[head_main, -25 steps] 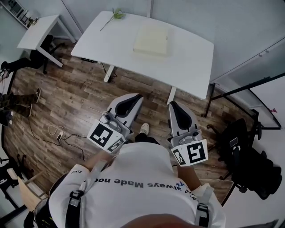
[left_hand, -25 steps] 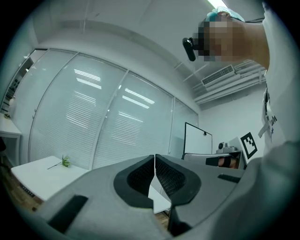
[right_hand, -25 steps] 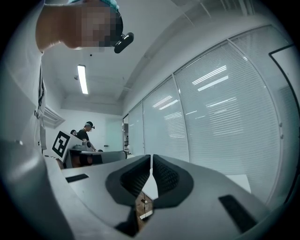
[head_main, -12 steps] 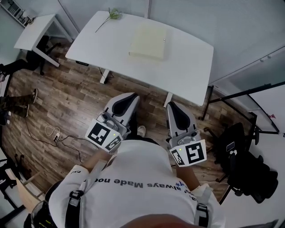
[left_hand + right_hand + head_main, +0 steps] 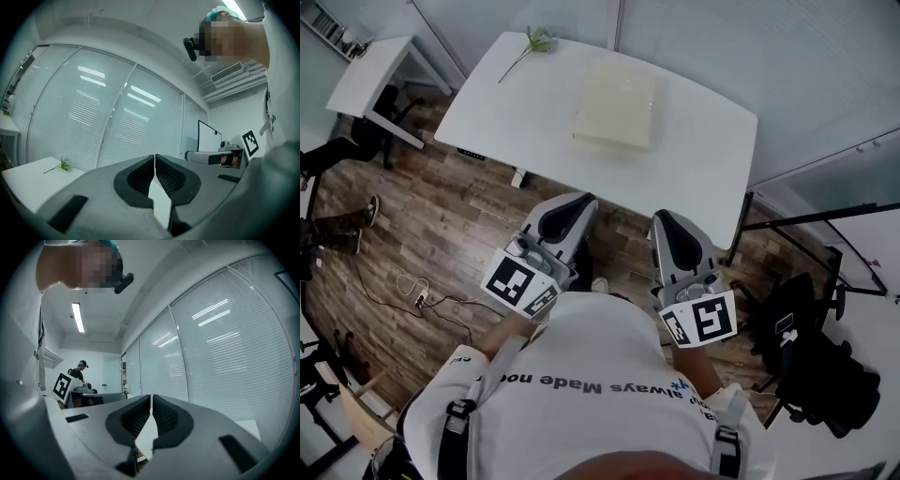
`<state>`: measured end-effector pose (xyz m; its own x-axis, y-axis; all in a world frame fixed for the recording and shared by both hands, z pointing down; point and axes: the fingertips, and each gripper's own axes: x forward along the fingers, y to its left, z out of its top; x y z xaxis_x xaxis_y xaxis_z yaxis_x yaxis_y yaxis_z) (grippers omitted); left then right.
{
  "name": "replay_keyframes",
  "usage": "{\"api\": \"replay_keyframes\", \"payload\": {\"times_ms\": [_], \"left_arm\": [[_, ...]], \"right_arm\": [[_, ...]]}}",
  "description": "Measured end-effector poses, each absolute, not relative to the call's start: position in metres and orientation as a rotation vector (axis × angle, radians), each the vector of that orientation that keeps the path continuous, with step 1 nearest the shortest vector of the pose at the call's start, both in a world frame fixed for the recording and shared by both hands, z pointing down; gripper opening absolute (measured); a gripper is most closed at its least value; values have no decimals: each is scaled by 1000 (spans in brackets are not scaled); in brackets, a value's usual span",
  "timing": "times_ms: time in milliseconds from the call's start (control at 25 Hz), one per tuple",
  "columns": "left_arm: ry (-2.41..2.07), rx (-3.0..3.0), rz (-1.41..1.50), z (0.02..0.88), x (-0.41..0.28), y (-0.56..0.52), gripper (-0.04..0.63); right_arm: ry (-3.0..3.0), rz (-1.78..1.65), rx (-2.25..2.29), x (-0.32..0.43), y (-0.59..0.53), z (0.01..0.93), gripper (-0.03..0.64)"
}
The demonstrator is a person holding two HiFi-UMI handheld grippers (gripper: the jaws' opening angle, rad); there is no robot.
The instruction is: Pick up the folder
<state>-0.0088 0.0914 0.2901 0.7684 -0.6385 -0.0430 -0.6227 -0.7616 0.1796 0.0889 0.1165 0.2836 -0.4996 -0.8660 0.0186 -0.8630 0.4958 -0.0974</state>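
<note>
A pale cream folder (image 5: 619, 102) lies flat on the white table (image 5: 694, 169) in the head view, toward its far middle. My left gripper (image 5: 578, 201) and right gripper (image 5: 662, 218) are held level side by side over the wooden floor, just short of the table's near edge, pointing at it. Both are shut with nothing between the jaws. In the left gripper view my left gripper (image 5: 154, 156) has its jaws touching; in the right gripper view my right gripper (image 5: 151, 397) looks the same. The folder is hidden in both gripper views.
A green sprig (image 5: 532, 41) lies at the table's far left corner, also seen as a sprig (image 5: 63, 163) in the left gripper view. A small white side table (image 5: 366, 70) stands left. Black chairs and stands (image 5: 811, 366) crowd the right. Cables (image 5: 417, 286) trail on the floor.
Both grippers and I have moved toward the table together; the table and folder now sit closer and larger in the head view. Both grippers stayed shut.
</note>
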Motion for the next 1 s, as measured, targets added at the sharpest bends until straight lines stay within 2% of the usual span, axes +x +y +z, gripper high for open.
{"api": "replay_keyframes", "payload": {"times_ms": [640,1000], "left_arm": [[-872,2822,-126,287,-39,-107,14],[-813,2835,-130,288,-43,-168,14]], "right_arm": [[2658,-138,-1643,47,-84,273,20],[2619,-134,-1717,48,-140,277,20]]}}
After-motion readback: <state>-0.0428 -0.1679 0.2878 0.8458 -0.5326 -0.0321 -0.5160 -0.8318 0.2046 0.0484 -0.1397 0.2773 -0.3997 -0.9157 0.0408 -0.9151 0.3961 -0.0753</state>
